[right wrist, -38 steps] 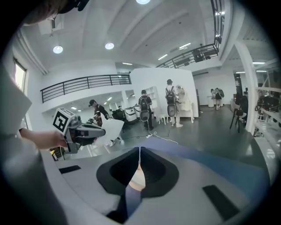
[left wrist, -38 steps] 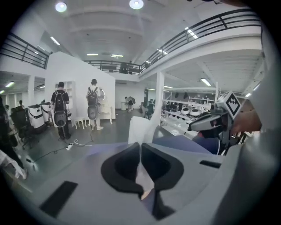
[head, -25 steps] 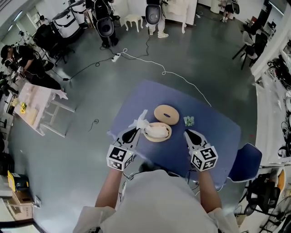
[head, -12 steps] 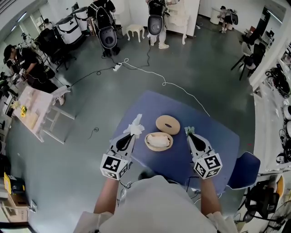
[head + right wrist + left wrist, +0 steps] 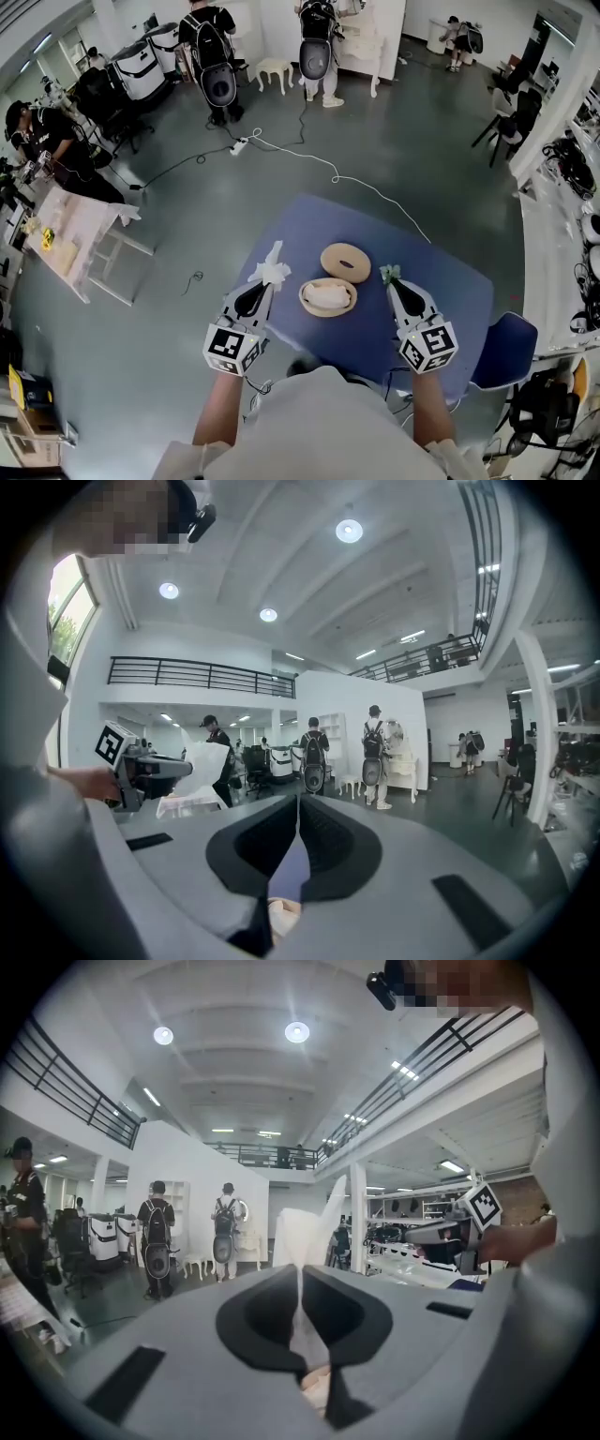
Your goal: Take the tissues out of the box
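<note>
A round wooden box stands open on the blue table, with white tissues lying inside it. Its lid lies just behind it. My left gripper is to the left of the box and shut on a white tissue, which sticks up from between the jaws and hangs clear of the box. The left gripper view shows that tissue pinched at the jaw tips. My right gripper is to the right of the box, jaws together, holding nothing. A small green crumpled thing lies by its tip.
The table's left edge runs close under my left gripper, with grey floor beyond. A blue chair stands at the table's right. Several people with backpacks stand far off, and a white cable trails across the floor.
Both grippers have risen. The left one drew the tissue up and to the left, free of the tissues in the box. The right one stayed shut and empty.
</note>
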